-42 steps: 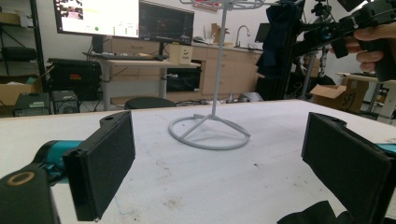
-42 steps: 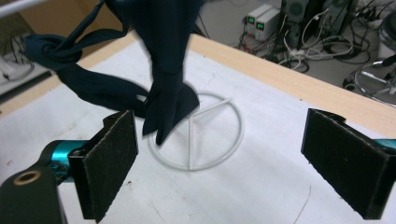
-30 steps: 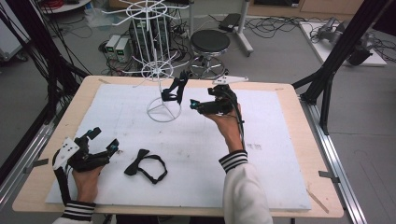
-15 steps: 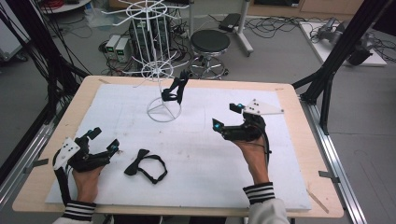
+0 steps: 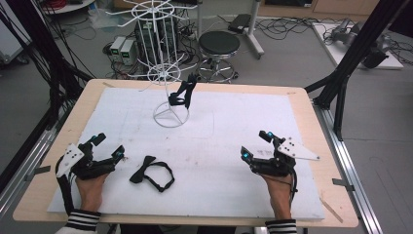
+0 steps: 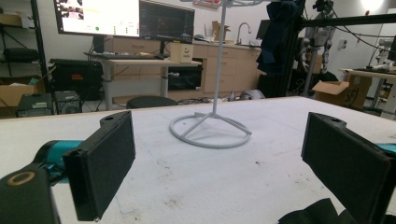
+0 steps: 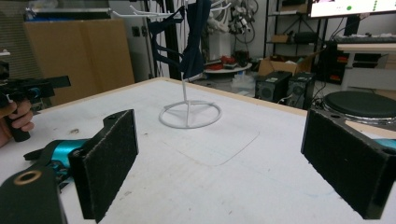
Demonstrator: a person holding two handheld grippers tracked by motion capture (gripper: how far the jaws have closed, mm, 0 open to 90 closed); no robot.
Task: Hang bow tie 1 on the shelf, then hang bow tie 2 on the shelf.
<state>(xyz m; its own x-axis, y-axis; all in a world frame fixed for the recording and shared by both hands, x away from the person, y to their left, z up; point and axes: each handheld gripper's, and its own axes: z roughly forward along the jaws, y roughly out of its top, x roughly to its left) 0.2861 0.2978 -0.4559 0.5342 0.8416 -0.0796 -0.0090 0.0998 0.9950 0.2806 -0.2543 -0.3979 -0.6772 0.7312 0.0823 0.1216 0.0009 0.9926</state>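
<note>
A white wire rack (image 5: 170,114) stands on its ring base at the back of the white mat (image 5: 243,117). A dark bow tie (image 5: 182,94) hangs from one of its arms. A second black bow tie (image 5: 152,174) lies flat on the mat near the front left. My left gripper (image 5: 109,145) rests open just left of that tie, whose edge (image 6: 313,215) shows by its right jaw. My right gripper (image 5: 255,145) is open and empty at the front right. The rack base (image 7: 189,114) and the hanging tie (image 7: 189,46) are far ahead of it.
A black stool (image 5: 219,44) and computer boxes (image 5: 122,50) stand on the floor beyond the table. Black frame posts (image 5: 341,87) rise at the right side. The wooden table edge (image 5: 321,146) borders the mat. The left hand with its gripper (image 7: 28,88) is visible across the mat.
My right gripper has drawn back from beside the rack to the front right of the mat, open and empty. The tie stays hanging on the rack. The left gripper has not moved.
</note>
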